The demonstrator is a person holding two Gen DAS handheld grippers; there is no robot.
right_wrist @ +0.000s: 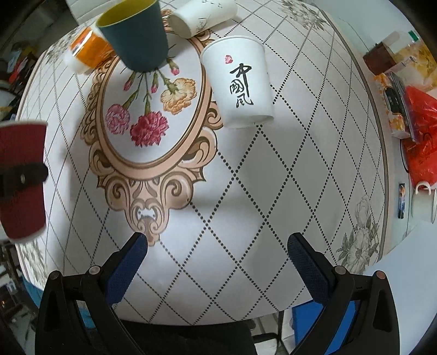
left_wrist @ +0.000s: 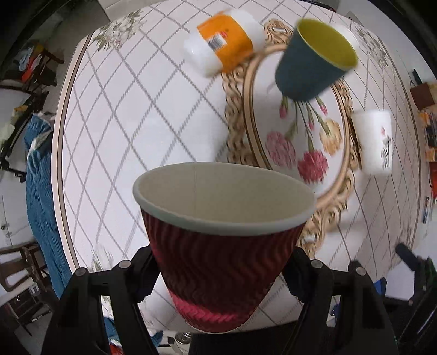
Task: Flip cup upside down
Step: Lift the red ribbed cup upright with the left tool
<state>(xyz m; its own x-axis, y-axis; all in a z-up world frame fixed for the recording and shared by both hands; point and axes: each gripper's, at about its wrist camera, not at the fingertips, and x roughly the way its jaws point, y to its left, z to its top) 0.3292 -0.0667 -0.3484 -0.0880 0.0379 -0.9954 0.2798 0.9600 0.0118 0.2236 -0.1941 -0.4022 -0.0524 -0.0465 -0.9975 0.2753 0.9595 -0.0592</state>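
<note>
Red ribbed cup (left_wrist: 218,262), empty inside, gripped by left tool (left_wrist: 221,275).

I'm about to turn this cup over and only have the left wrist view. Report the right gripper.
Observer: The right gripper is open and empty, over the table.
Operator: Now say what's behind the teal cup.
Observer: Behind the teal cup a white cup lies on its side, mouth toward it.
Operator: Check the red cup side-on.
Observer: The red cup stands upright in the left gripper, rim up, not yet tipped.
</note>
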